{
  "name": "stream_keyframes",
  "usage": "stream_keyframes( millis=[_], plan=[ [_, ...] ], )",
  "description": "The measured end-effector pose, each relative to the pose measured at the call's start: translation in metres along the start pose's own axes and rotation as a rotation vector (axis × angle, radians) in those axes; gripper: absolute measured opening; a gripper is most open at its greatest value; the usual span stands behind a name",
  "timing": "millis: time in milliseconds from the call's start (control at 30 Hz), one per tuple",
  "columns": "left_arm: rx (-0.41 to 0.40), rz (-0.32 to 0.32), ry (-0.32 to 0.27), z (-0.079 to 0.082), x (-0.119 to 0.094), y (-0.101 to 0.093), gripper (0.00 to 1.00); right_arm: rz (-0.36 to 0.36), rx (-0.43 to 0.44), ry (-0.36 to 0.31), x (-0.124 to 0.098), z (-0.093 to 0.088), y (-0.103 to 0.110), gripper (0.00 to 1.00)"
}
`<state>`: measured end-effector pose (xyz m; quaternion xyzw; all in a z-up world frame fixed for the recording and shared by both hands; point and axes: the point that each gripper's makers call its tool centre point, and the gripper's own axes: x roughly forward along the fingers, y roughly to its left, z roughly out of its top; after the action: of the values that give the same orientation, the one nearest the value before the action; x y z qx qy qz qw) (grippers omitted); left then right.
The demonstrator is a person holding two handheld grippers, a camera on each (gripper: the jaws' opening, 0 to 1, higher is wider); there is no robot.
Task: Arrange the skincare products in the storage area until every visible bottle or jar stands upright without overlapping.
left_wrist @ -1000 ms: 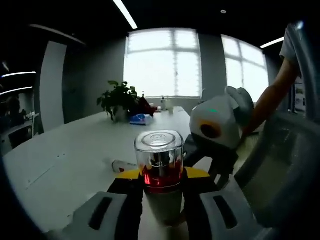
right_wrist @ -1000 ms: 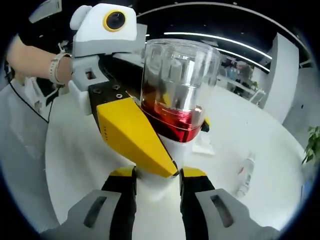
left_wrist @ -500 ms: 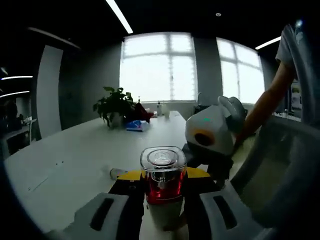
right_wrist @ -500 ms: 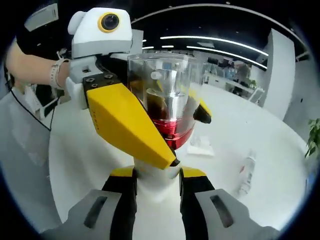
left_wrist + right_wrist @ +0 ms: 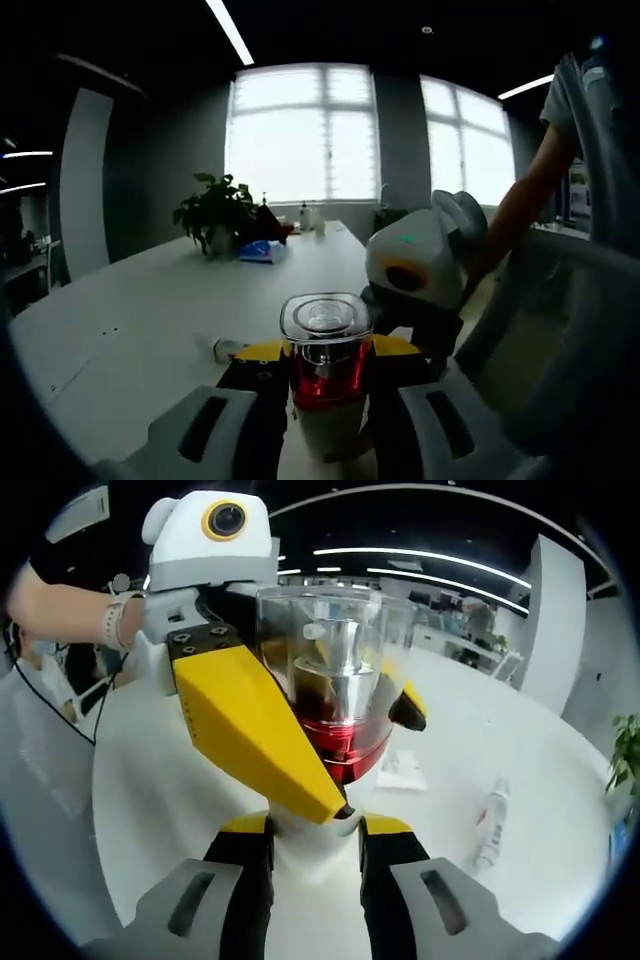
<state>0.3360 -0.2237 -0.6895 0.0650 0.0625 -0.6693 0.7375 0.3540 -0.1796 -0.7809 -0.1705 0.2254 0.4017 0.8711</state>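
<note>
Clear-capped bottle [image 5: 325,360] with red collar and white body, upright dead centre, pinched by left gripper [image 5: 322,385] and right gripper [image 5: 316,855] alike. Probably rigid, slick, top-heavy; best gripped low on the body. Small tube [image 5: 491,830] lying at 3 o'clock on white table [image 5: 130,330].

Both views, seemingly opposed, share one close bottle [image 5: 326,370] (held aloft).

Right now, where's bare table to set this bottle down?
Free: the wide white table stretching from the lying tube back to the potted plant. In the right gripper view, bare top lies between the folded white sheet and the tube. Crowded: around the bottle, where the left gripper and right gripper both clamp it.
</note>
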Motion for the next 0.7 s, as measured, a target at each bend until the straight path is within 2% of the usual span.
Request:
stream_keyframes(
  millis=[200, 300, 367, 433, 500, 600, 700],
  plan=[
    [-0.014, 0.026, -0.003, 0.002, -0.003, 0.006, 0.3, 0.004, -0.009, 0.014, -0.002, -0.002, 0.004, 0.36],
    [0.008, 0.026, 0.021, -0.002, -0.008, 0.006, 0.35, 0.001, -0.004, 0.013, -0.003, -0.002, 0.003, 0.4],
    [0.03, 0.057, 0.054, -0.006, -0.012, 0.013, 0.36, -0.002, -0.003, 0.008, -0.006, -0.001, 0.002, 0.4],
    [0.013, 0.052, 0.048, -0.003, -0.014, 0.012, 0.37, -0.007, 0.003, 0.01, -0.008, 0.0, 0.0, 0.42],
    [0.006, 0.08, 0.061, -0.006, -0.018, 0.02, 0.41, -0.012, 0.003, 0.007, -0.01, 0.004, -0.001, 0.47],
    [0.001, 0.121, 0.082, -0.008, -0.024, 0.021, 0.47, -0.017, 0.002, 0.012, -0.013, 0.007, -0.001, 0.55],
    [-0.031, 0.188, 0.128, -0.018, -0.037, 0.034, 0.51, -0.022, 0.002, 0.009, -0.018, 0.011, -0.002, 0.57]
  ],
)
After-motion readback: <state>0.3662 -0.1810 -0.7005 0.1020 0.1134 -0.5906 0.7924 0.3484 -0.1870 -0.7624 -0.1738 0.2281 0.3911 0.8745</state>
